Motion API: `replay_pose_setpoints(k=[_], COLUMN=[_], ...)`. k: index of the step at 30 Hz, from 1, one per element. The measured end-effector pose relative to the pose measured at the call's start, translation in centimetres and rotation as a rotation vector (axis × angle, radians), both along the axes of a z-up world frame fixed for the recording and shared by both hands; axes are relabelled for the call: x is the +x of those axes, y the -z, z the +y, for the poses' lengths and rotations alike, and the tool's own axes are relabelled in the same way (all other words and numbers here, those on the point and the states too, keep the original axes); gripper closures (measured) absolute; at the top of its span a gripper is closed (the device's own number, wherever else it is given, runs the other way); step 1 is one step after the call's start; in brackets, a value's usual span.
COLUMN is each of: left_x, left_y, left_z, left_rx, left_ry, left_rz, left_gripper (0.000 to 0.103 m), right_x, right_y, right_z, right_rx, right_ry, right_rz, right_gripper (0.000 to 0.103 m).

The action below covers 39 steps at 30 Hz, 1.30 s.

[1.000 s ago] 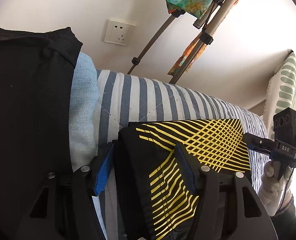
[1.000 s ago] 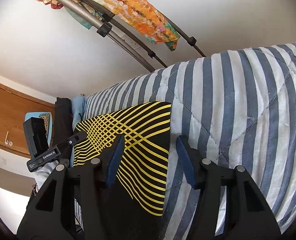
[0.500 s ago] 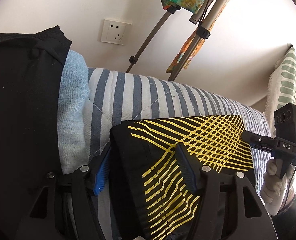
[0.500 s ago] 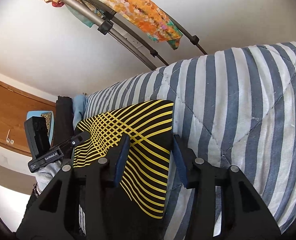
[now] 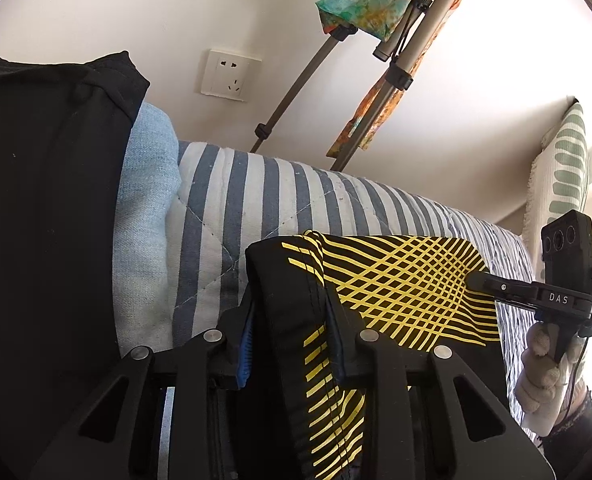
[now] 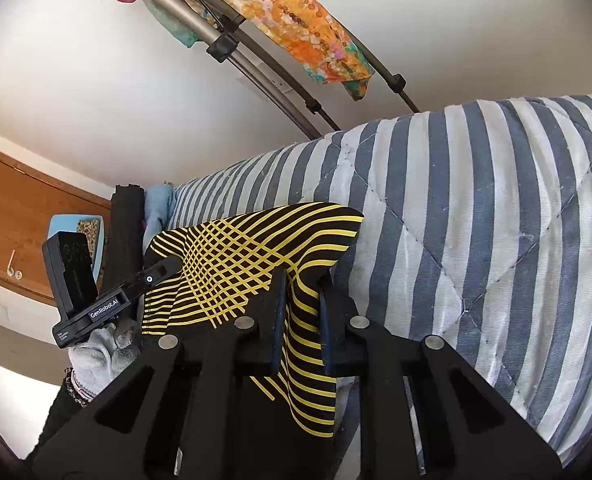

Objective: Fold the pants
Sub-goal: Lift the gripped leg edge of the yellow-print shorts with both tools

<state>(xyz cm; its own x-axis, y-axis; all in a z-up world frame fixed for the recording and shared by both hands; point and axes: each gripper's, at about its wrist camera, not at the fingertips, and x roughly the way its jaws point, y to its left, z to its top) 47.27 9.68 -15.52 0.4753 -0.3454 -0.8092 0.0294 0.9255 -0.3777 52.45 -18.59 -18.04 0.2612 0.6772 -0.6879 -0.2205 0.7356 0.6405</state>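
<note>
Pants: the black pants (image 5: 400, 280) with a yellow line pattern lie on the striped quilt (image 5: 255, 200); their two near corners are lifted up from it, one in each gripper.
Left gripper: the left gripper (image 5: 291, 344) is closed on the left near corner of the pants; the black fabric is pinched between its blue-padded fingers (image 5: 244, 348) and bunches up there.
Right gripper: the right gripper (image 6: 302, 320) is closed on the right near corner; a fold of the yellow-lined cloth passes between its two fingers and hangs down below them.
Pants relative to grippers: in both wrist views the cloth starts between the fingers and stretches forward and sideways to the other gripper, so the near edge is held between the two.
Other gripper seen: in the left view the right one shows at the right edge of the pants, held by a gloved hand (image 5: 544, 364).
Left side of bed: a dark garment (image 5: 47, 216) and a light blue denim piece (image 5: 143, 232) lie just beside the pants, apart from them.
Background: a wall socket (image 5: 229, 76), a drying rack (image 5: 408, 48) with a colourful cloth (image 6: 304, 28), and a green patterned pillow (image 5: 564, 184).
</note>
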Motion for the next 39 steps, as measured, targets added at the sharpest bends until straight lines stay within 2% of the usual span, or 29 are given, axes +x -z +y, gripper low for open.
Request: replay_pose_setpoints(k=[2,4,13,20,23,28,32,34,36,38,39], left_x=[-0.2,-0.8,-4.2,-5.7,-5.7,-3.2,-0.6,0.1,0.3,0.3,0.1], left_y=[-0.3,-0.9,-5.6,-7.3,-7.5,-5.1,-1.9,-0.8,-0.3,-0.5,-0.8], left_z=[0.0,0.3,0.3,0.8,0.6,0.9,1.3,1.3,1.4,1.3,1.2], left_rx=[0.004,-0.008,-0.012,-0.042,-0.026,-0.064,-0.096,-0.079,-0.075,-0.069,-0.053], left_ry=[-0.004,-0.013,0.008,0.008,0.019,-0.002,-0.005,0.005,0.012,0.022,0.029], left_rz=[-0.01,-0.029,-0.166,-0.202,-0.214,-0.129,0.003,0.042,0.068,0.072,0.065], left_gripper=[0.076,0.076,0.078,0.078,0.078,0.078,0.077,0.07,0.068,0.058,0.05], right_x=[0.2,-0.1,-2.9,-5.0,-5.5,-4.6,-2.9,-2.0,-1.2,-0.7,-0.6], right_y=[0.4,-0.1,-5.0,-7.7,-8.6,-7.8,-5.7,-4.4,-3.4,-2.7,-2.5], right_z=[0.1,0.2,-0.3,-0.1,-0.1,0.0,0.3,0.6,0.7,0.5,0.1], right_rx=[0.005,-0.005,0.016,0.006,-0.011,-0.042,-0.078,-0.106,-0.13,-0.136,-0.129], right_ry=[0.014,0.018,0.035,0.042,0.041,0.066,0.071,0.069,0.064,0.058,0.062], right_rz=[0.011,-0.014,-0.142,-0.199,-0.22,-0.2,-0.151,-0.123,-0.103,-0.082,-0.076], right_gripper=[0.088,0.09,0.097,0.098,0.098,0.098,0.098,0.098,0.098,0.098,0.097])
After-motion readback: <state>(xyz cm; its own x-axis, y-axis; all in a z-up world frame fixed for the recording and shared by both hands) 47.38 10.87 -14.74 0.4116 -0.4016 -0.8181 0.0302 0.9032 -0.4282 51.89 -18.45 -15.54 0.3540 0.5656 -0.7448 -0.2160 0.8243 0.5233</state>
